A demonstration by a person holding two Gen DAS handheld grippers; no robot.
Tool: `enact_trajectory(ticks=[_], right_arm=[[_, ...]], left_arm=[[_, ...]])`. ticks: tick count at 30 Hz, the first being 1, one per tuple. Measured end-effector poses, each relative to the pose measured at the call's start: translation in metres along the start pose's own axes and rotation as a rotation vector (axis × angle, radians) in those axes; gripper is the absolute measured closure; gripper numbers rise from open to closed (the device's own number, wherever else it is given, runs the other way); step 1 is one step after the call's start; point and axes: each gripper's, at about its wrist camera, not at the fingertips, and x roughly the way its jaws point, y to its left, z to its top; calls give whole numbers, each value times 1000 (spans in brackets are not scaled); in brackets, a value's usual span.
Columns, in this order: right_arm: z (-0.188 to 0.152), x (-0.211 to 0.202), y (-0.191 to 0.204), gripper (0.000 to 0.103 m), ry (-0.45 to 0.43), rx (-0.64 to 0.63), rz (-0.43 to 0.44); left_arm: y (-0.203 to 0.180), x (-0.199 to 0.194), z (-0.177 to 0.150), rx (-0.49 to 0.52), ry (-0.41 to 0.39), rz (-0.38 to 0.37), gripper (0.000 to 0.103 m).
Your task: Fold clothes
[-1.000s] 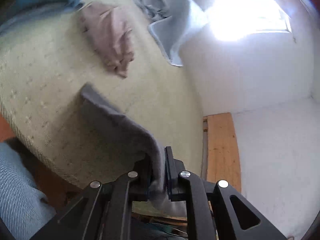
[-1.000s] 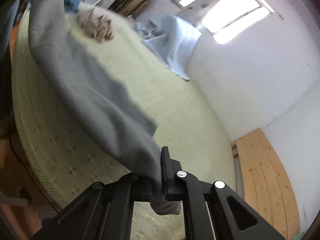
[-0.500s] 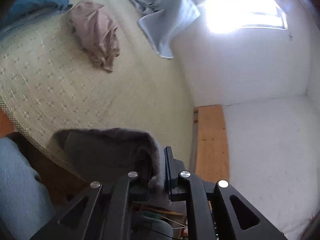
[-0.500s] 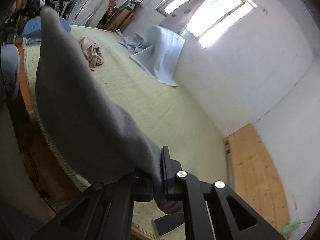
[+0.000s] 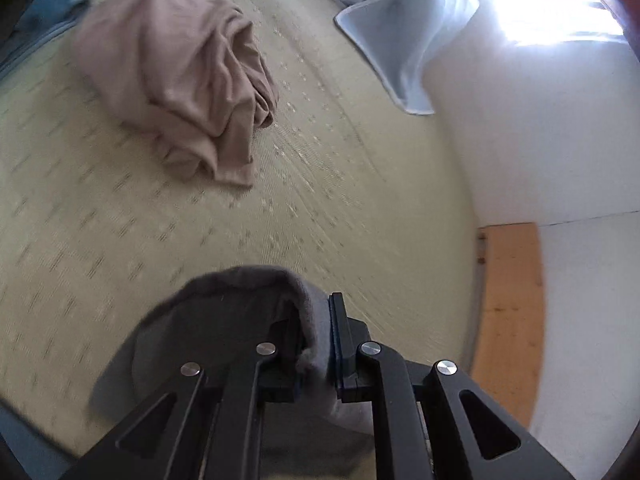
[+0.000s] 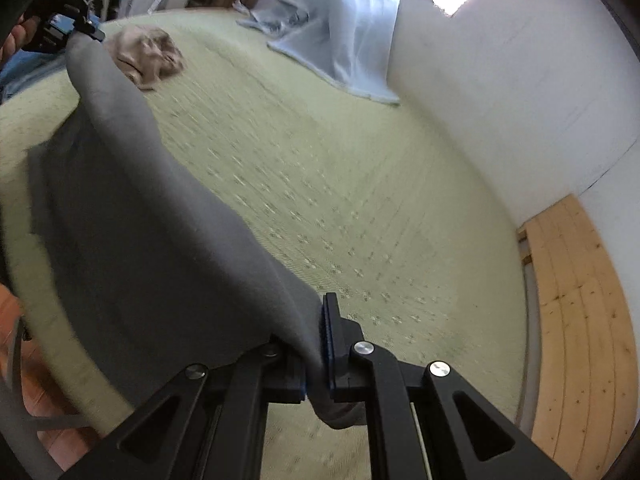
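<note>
A grey garment (image 6: 132, 216) is held stretched above the near edge of a pale green patterned mattress (image 6: 320, 208). One end is clamped in the left gripper (image 5: 316, 344), seen at the far left of the right wrist view, the other in the right gripper (image 6: 316, 352). A crumpled beige garment (image 5: 180, 76) lies toward the mattress's far left, a light blue blanket (image 5: 404, 36) at its far right edge against the white wall (image 5: 540, 128)
</note>
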Motion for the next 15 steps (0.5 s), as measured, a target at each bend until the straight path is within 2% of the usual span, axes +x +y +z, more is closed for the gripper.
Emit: enact_trajectory(ticks=[4, 8, 11, 13, 14, 15], right_arm=[[12, 57, -16, 98, 71, 23, 45], [20, 97, -29, 97, 107, 60, 88], [22, 121, -36, 83, 143, 98, 77], [19, 130, -45, 60, 158, 156, 23], [16, 131, -51, 58, 157, 197, -22], [12, 129, -57, 55, 151, 246, -69]], left_arm=[[-7, 50, 30, 25, 28, 74, 93], [-4, 88, 50, 27, 60, 118, 92], [1, 103, 60, 25, 106, 106, 92], [3, 101, 64, 35, 117, 72, 89], [2, 97, 65, 52, 108, 47, 85], [1, 88, 64, 77, 79, 13, 75]])
